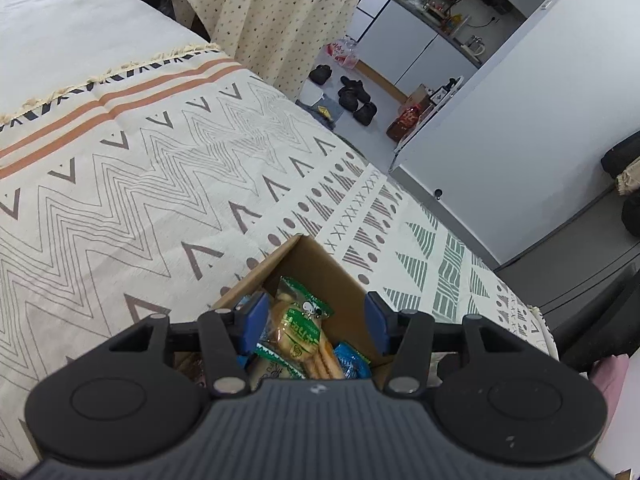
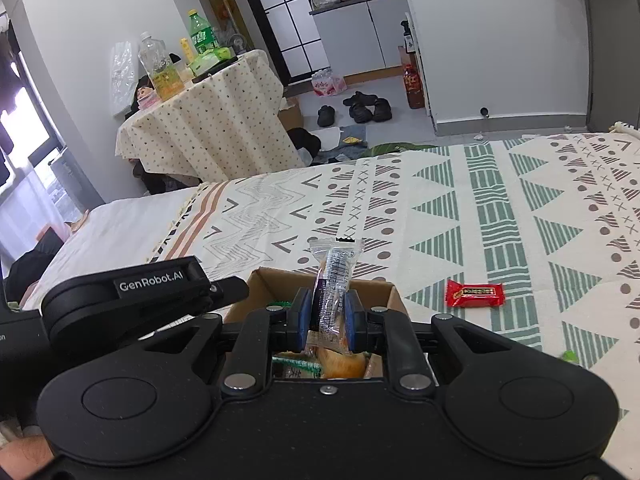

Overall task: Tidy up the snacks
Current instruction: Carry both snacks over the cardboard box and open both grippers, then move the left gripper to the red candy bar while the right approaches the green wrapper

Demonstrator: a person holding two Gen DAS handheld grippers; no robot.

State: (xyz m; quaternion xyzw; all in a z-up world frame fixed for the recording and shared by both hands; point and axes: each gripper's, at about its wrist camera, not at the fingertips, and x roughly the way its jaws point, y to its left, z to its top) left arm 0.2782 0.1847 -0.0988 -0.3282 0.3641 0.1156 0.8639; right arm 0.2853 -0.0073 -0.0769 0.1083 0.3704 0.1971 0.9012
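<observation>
Packing step. The right gripper (image 2: 327, 312), jaws pinching a clear-wrapped snack packet (image 2: 334, 276), hung above the open cardboard box (image 2: 394, 300) on the patterned bedspread (image 2: 500, 220). The left gripper (image 1: 316, 320), branded "GenRobot.AI", hung with jaws spread and empty over the green-wrapped biscuits (image 1: 298, 330) inside. Next would probably come lowering and release, then the red candy bar (image 2: 475, 294) beside the box; its label was unreadable.

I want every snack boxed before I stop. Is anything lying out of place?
Yes. A red snack packet lies alone on the patterned blanket, to the right of the cardboard box where the other snacks are. The right gripper holds a clear-wrapped snack over the box.
</observation>
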